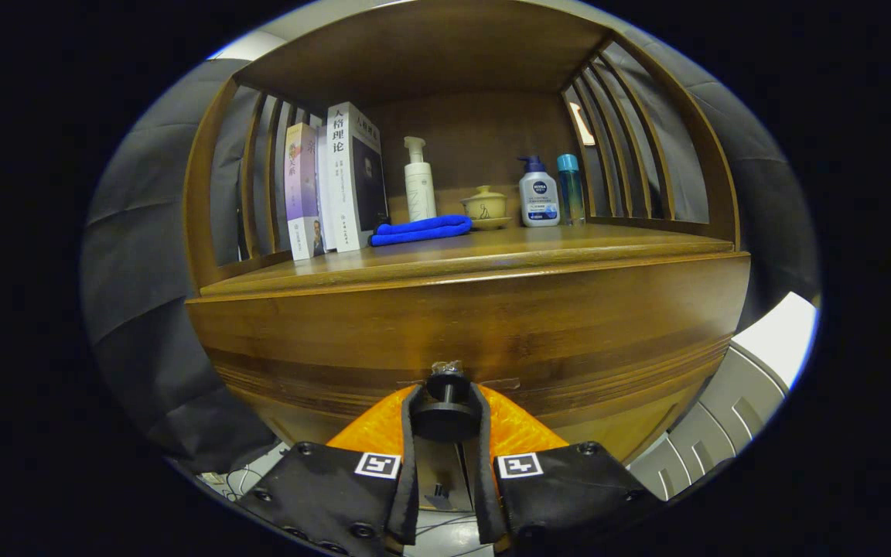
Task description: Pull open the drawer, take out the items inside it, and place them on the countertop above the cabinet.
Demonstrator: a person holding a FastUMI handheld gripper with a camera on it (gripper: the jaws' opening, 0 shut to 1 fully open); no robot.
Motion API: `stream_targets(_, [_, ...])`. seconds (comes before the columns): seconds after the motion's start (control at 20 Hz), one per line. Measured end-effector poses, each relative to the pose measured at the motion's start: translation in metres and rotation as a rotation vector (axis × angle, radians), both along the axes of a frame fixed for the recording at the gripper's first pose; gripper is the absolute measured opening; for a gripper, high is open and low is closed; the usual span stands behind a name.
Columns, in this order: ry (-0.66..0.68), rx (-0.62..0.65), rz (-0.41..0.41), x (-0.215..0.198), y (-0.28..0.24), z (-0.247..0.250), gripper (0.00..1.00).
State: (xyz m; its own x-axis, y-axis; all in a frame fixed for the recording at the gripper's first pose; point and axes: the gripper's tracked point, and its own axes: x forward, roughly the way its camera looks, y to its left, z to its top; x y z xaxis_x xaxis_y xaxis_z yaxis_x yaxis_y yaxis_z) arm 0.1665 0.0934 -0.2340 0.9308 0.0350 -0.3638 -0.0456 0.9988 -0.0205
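Drawer front [492, 340] of a wooden cabinet is seen close ahead, its dark round knob [446, 408] pinched between the two fingers of the gripper [446, 414]. Above it, on the countertop [538, 244], are stood books [337, 186], a pump bottle [419, 182], a folded blue cloth [421, 230], a lidded cup [485, 205] and two more bottles [550, 193].

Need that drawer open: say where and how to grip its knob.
Grip the knob by its thin stem, behind the wide round cap, coming straight at the drawer front. The cap overhangs, so fingers will likely catch when pulling. The gripper already has a finger on each side of it.
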Motion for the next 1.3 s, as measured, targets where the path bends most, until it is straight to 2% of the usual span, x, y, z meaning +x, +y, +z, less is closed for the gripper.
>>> stream_targets(1.3, [-0.023,0.008,0.036,-0.128,0.001,0.007,0.31])
